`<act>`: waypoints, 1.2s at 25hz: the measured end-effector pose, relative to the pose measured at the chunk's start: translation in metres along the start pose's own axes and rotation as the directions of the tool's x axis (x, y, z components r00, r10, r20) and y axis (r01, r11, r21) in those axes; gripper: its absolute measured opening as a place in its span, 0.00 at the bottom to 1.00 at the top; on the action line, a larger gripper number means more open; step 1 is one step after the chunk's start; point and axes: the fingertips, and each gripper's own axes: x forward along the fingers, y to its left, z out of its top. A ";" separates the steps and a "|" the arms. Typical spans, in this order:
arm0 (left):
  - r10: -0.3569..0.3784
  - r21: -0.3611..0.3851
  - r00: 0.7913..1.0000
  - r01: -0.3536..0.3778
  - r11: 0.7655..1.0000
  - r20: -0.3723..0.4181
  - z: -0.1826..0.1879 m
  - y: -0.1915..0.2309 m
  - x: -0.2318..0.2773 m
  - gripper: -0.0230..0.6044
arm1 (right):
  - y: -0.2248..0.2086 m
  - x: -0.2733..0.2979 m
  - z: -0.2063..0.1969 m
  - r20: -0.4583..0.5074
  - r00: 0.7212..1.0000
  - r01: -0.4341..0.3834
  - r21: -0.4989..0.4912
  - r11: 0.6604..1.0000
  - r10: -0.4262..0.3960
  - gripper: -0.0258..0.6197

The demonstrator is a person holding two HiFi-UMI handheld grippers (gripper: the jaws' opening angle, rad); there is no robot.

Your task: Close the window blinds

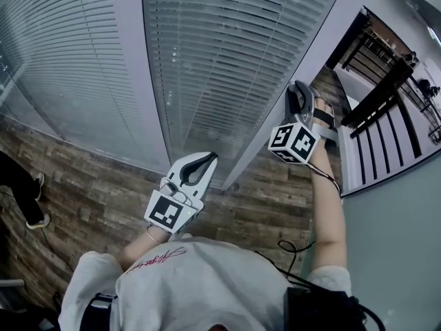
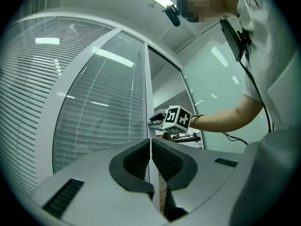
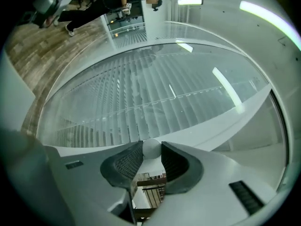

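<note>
While the person is standing close against a glazed partition, the items are lying as follows. Window blinds [image 1: 227, 54] — white horizontal slats, hanging behind the glass and filling the panes on both sides of a white upright. Right gripper [image 1: 298, 92] — reaching up to the right-hand frame post [image 1: 331, 40] on an outstretched arm; its jaws are pinching a small white round knob [image 3: 151, 149], which is sitting between the ribbed pads at the edge of the blind pane. Left gripper [image 1: 207, 158] — hanging lower, pointing at the foot of the same pane just beside that post; its jaws are pressing almost together, leaving only a thin pale line between them, and whether that line is a cord or the frame behind cannot be told. Marker cube [image 1: 293, 142] — riding on the right gripper, facing the head camera. Wood-plank floor [image 1: 103, 192] — lying below the partition
</note>
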 end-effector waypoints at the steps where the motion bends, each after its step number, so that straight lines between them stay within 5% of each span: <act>1: 0.001 -0.002 1.000 -0.001 1.000 0.001 0.000 0.000 -0.001 0.07 | 0.000 0.000 0.000 -0.010 1.000 0.004 0.032 0.999 -0.003 0.24; 6: 0.002 -0.005 1.000 -0.002 1.000 0.002 0.003 -0.001 0.001 0.07 | -0.008 0.003 -0.002 -0.044 0.999 0.031 0.246 0.969 -0.021 0.24; 13: 0.000 -0.007 1.000 0.000 1.000 0.002 -0.001 -0.003 -0.002 0.07 | -0.006 0.001 -0.005 -0.061 0.998 0.059 0.497 0.866 -0.033 0.24; 20: -0.008 -0.004 1.000 0.008 1.000 0.009 0.001 -0.005 -0.003 0.07 | -0.009 0.002 -0.010 -0.103 0.993 0.114 0.796 0.594 -0.052 0.24; 30: -0.009 0.008 1.000 0.009 1.000 0.011 0.005 -0.004 -0.004 0.07 | -0.008 0.003 -0.014 -0.106 0.991 0.127 0.923 0.363 -0.078 0.24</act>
